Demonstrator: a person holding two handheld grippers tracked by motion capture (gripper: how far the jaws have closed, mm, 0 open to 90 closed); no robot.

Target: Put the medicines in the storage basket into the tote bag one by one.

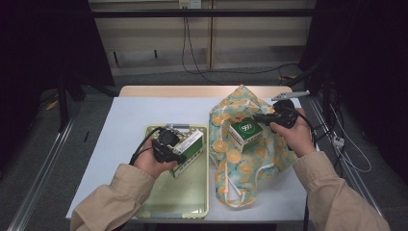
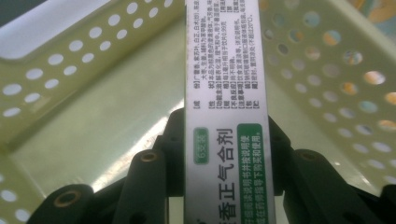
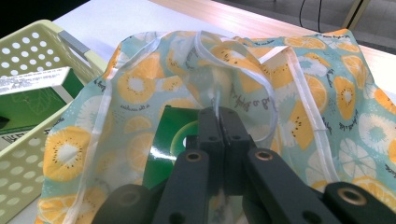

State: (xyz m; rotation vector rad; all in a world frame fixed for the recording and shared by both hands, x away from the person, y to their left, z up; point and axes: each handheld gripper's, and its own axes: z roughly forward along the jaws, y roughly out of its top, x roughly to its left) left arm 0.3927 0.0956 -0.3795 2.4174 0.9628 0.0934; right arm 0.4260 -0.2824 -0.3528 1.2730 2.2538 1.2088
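Observation:
A pale green perforated basket (image 1: 188, 195) sits on the table in front of me. My left gripper (image 1: 179, 155) reaches into it, shut on a green-and-white medicine box (image 1: 190, 147). In the left gripper view the box (image 2: 226, 70) stands narrow side up, with the black fingers (image 2: 173, 154) pressed against both its sides above the basket (image 2: 70, 60) floor. To the right lies a fruit-print bag (image 1: 250, 161) with a green "999" box (image 1: 245, 132) in its mouth. My right gripper (image 1: 256, 117) is shut on the bag's upper edge. In the right gripper view the gripper (image 3: 218, 114) pinches the bag (image 3: 327, 93) by its white-trimmed fabric.
A white sheet (image 1: 130, 120) covers the table, with a strip of bare wood (image 1: 192, 90) along the far edge. The basket (image 3: 28, 51) stands close to the bag's left side. Cables (image 1: 192, 62) run across the floor behind the table, and dark frames stand at both sides.

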